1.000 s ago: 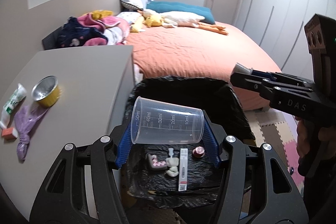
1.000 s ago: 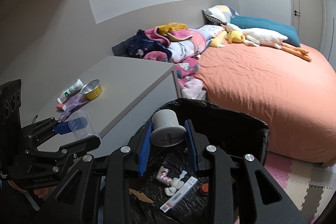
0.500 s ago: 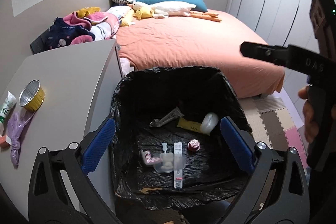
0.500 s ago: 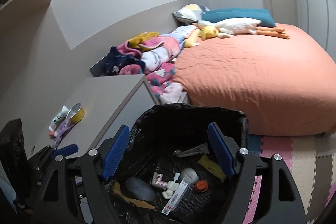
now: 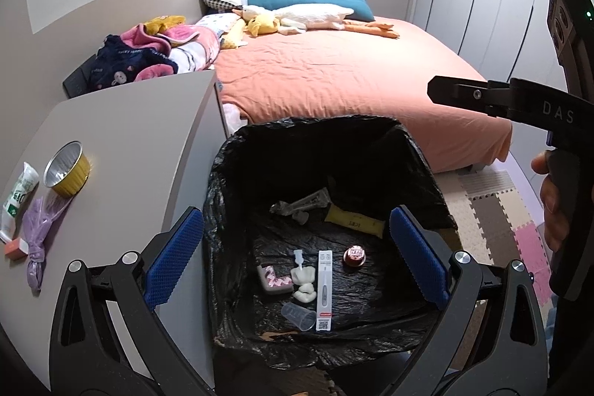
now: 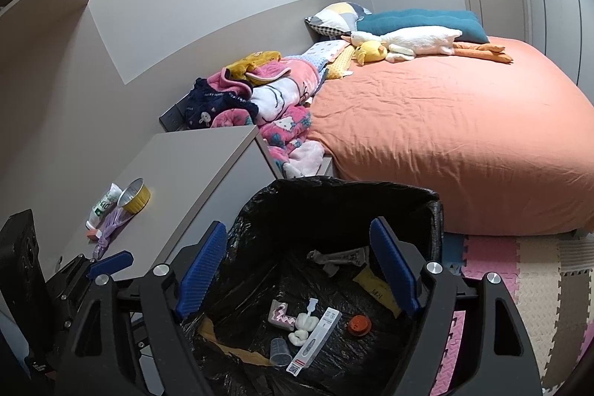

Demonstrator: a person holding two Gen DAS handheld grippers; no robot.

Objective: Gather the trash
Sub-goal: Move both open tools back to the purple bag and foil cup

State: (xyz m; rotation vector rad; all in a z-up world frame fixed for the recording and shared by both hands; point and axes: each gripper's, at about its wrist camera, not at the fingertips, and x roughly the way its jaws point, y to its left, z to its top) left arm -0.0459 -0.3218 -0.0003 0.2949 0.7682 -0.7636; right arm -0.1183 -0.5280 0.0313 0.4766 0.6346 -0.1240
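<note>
A bin with a black liner stands by the grey table. Down in it lie a clear measuring cup, a white test cassette and a red cap, among other scraps. My left gripper hangs open above the bin with nothing between its blue pads. My right gripper is also open and empty over the bin, and the cup lies below it. On the table sit a gold foil cup, a white tube and a knotted purple bag.
A bed with an orange cover runs behind the bin, with plush toys and a pile of clothes near its head. Foam floor mats lie to the right. A hand holds the right gripper's handle at the right edge.
Both grippers opened wide. The measuring cup dropped from the left one and the grey spool from the right one into the bin. Both cameras now look further down into the bin.
</note>
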